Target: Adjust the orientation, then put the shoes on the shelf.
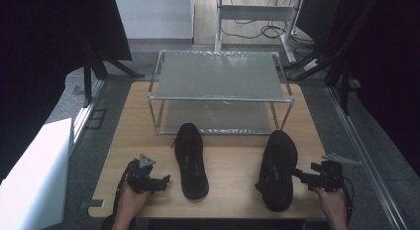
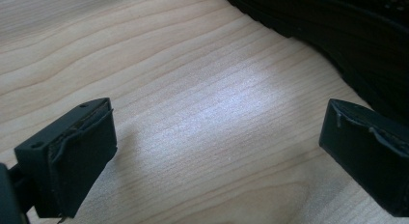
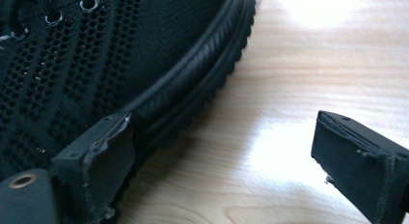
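Note:
Two black mesh shoes lie on the wooden table [image 1: 233,160], toes pointing away from me. The left shoe [image 1: 190,160] lies just right of my left gripper [image 1: 166,179], which rests low on the table near the front edge. In the left gripper view its jaws [image 2: 217,156] stand wide open over bare wood, with the shoe's sole [image 2: 347,31] at the upper right. My right gripper [image 1: 297,173] points at the right shoe [image 1: 277,168] from its right side. Its jaws [image 3: 222,166] are open; one pad [image 3: 103,161] sits against the ribbed sole edge [image 3: 193,98], the other over bare table.
A metal-framed rack [image 1: 220,76] with two grey shelves stands at the back of the table, just beyond the shoes' toes. A white box [image 1: 34,165] sits off the table at the left. Dark stands and cables crowd the floor behind.

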`<state>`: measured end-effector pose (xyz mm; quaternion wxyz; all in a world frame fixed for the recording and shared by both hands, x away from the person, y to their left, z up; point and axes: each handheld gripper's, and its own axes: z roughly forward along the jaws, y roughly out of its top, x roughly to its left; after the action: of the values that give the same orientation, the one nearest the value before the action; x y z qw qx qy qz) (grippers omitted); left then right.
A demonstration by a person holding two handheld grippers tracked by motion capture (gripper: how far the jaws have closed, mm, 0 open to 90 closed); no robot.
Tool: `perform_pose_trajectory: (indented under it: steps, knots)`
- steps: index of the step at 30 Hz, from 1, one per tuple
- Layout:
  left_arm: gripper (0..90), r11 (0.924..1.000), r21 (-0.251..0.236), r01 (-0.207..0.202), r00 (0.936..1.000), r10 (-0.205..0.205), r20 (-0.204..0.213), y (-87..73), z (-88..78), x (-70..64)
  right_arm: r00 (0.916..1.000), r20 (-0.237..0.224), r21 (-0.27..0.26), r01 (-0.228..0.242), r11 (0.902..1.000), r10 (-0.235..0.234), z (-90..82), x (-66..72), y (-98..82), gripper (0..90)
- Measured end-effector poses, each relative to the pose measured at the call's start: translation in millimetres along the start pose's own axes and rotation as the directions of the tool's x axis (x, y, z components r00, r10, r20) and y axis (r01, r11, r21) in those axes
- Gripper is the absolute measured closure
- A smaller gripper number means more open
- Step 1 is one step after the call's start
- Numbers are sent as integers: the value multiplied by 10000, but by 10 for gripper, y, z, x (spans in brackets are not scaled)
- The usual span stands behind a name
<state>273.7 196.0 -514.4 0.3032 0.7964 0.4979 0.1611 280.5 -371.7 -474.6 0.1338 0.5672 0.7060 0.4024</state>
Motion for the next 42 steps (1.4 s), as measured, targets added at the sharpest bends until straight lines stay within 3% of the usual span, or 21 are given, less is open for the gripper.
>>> perform_pose_trajectory:
  steps: [5, 14, 24, 36, 42]
  knots:
    - [0, 10000, 70, 36, 10000, -36, 43, 4, 7, -4, 9983, 211, -2, -535, 9986, 535, -10, -164, -61, 92]
    - [12, 9999, -125, 42, 10000, -42, 8, 19, -29, -25, 9985, 291, -230, -450, 9987, 457, -50, -207, -78, 88]
    - [25, 9973, -597, 424, 9991, -419, 91, 47, -105, -20, 9996, 178, -485, -205, 9986, 213, -125, -157, -59, 80]
    - [31, 9963, -752, 412, 9991, -413, 8, 88, -177, -76, 9999, -144, -592, 57, 9982, -65, -166, -53, -56, 74]
    - [32, 9914, -1182, 567, 9984, -564, 53, 185, -294, -126, 9993, -261, -672, 235, 9975, -253, -215, 6, -49, 74]
